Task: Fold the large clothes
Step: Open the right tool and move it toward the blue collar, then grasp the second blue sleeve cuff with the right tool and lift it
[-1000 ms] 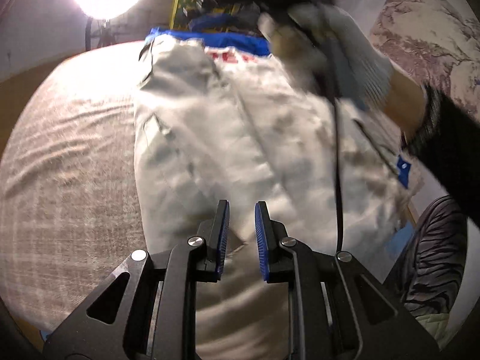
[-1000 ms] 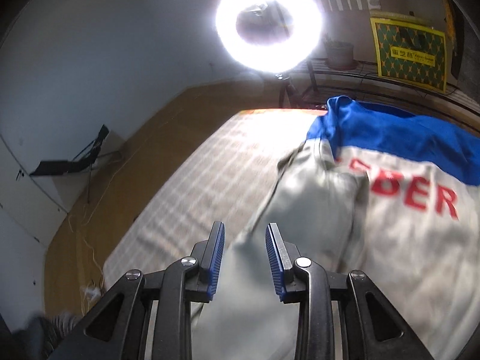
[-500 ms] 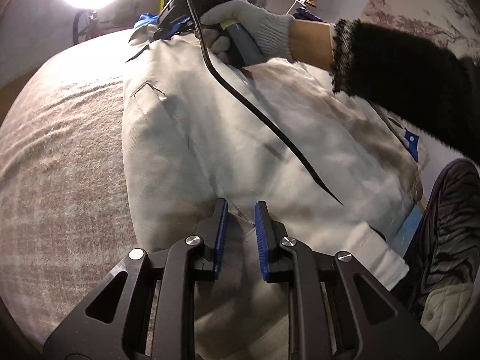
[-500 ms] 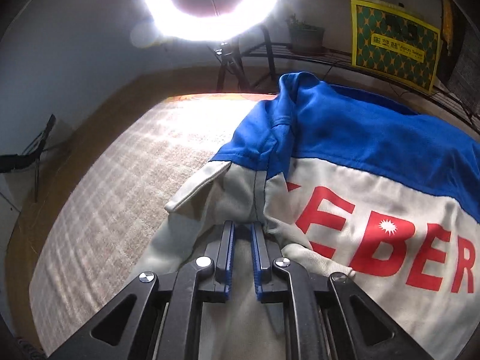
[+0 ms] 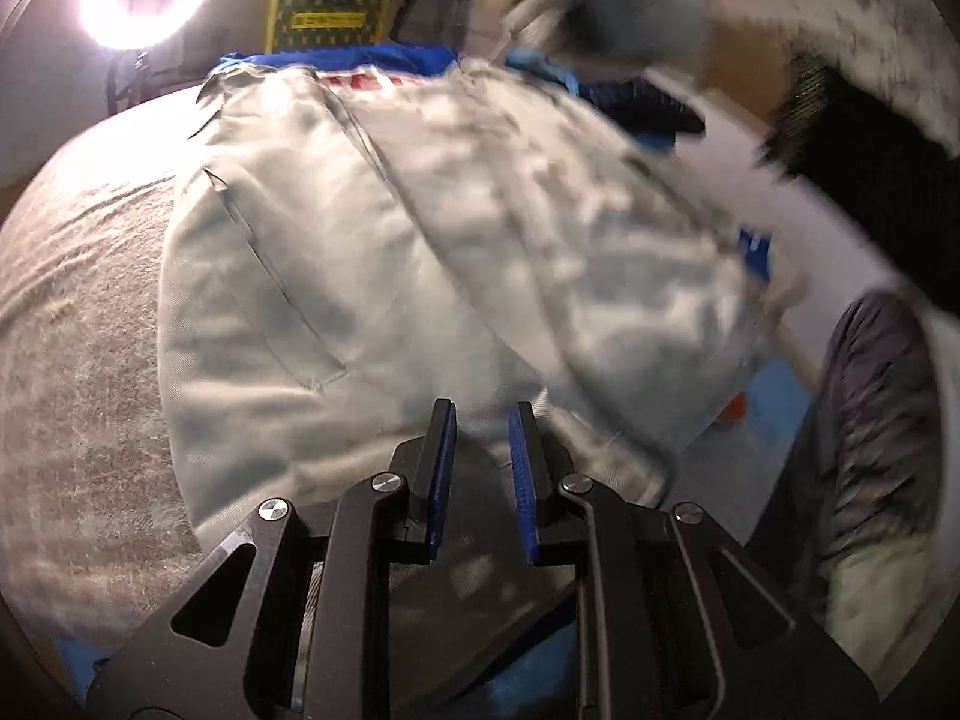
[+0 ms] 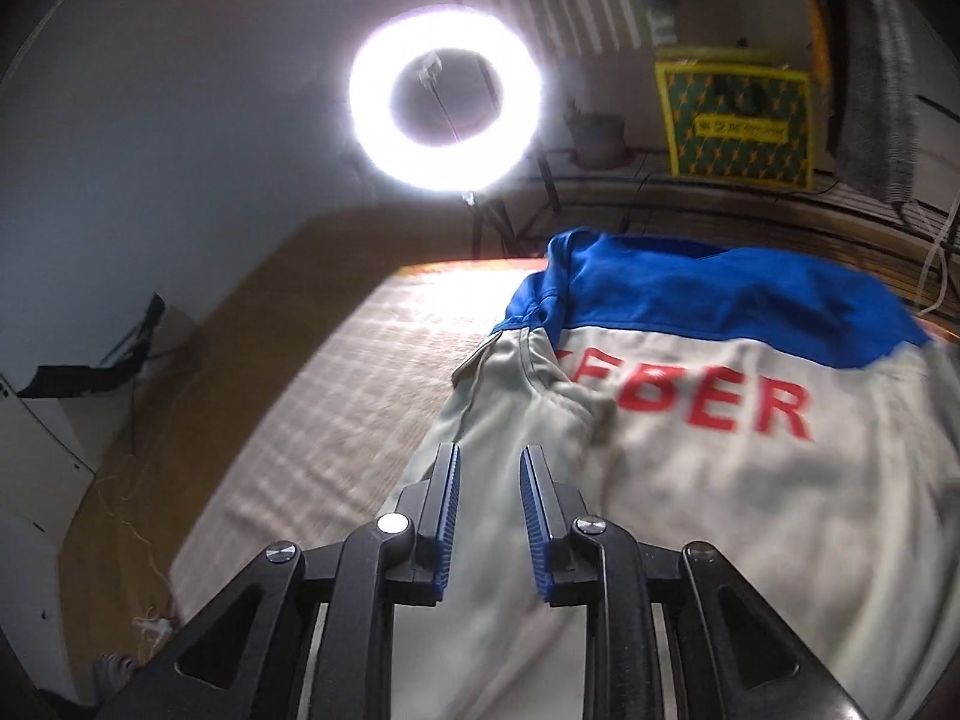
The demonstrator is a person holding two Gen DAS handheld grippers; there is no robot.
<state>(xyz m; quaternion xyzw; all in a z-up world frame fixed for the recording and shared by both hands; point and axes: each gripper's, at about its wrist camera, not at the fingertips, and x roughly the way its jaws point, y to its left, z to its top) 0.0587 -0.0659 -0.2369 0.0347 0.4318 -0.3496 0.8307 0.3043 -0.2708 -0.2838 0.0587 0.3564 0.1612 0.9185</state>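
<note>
I'm seeing the jacket [image 6: 690, 480] with one sleeve [image 6: 516, 414] folded in, more folding remaining; both grippers' jaws are standing narrowly apart, holding nothing, the right's having just opened

The large garment [image 6: 750, 510] is lying spread across a pale checked bed cover; it is a coverall-like piece in light grey-white cloth with a bright blue band across its far end and red block letters just below that band; a grey sleeve [image 6: 516, 414] is lying folded in over its left edge, its cuff resting beside the lettering; in the left wrist view the pale body [image 5: 432, 252] is showing creases and a slanted pocket seam
</note>
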